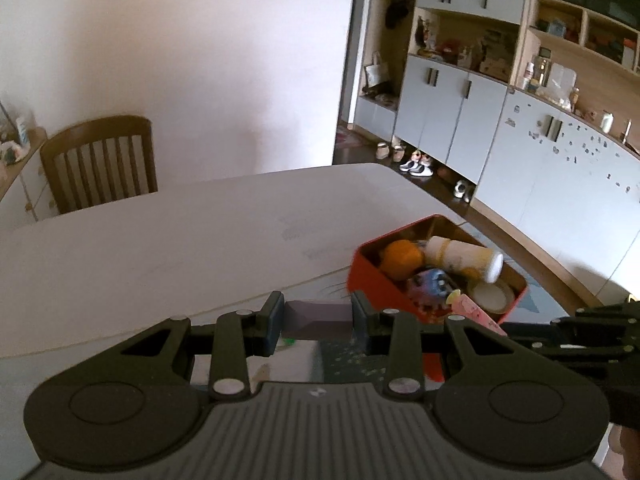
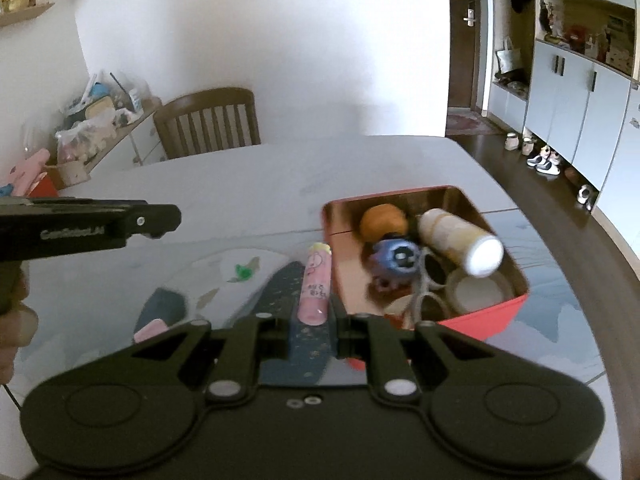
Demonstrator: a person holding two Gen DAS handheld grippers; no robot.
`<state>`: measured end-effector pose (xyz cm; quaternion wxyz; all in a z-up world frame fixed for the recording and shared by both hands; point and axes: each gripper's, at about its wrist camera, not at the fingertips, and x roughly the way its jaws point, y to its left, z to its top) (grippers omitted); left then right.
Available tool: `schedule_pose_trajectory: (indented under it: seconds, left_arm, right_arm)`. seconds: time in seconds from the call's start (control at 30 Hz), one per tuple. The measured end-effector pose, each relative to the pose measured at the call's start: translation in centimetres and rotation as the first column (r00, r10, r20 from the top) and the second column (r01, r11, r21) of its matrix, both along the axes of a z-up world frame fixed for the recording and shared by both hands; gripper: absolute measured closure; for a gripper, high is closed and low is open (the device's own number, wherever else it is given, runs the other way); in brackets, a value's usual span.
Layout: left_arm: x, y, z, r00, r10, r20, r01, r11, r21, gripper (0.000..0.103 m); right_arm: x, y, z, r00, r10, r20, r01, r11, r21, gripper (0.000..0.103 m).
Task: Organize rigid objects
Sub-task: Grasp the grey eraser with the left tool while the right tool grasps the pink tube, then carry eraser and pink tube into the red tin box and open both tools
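holding a pink tube (image 2: 315, 285) beside the red tin (image 2: 516, 312).

A white desk (image 2: 240, 184) with a rounded far corner carries a patterned glossy mat (image 2: 200, 280) at its near side. An open red tin (image 2: 496, 316) of small items rests on it.

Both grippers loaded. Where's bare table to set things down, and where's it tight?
Free: the white tabletop between the wooden chair and the red tin. Crowded: inside the tin, filled by an orange ball, cream bottle, blue toy and tape rolls.
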<state>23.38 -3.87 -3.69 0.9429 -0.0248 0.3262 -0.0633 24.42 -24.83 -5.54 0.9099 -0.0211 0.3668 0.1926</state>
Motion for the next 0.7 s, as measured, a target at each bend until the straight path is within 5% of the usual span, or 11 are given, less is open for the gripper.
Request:
schedule_pose_trajectory:
  seconds: [0.7]
  left_arm:
    - [5.0,-14.5,-3.5,0.992,-0.050,-0.116,0.051,0.999,0.001,0.068]
  right_arm:
    - [6.0,-10.2,-2.1,0.996,0.085,-0.039,-0.085,0.996,-0.010,0.089]
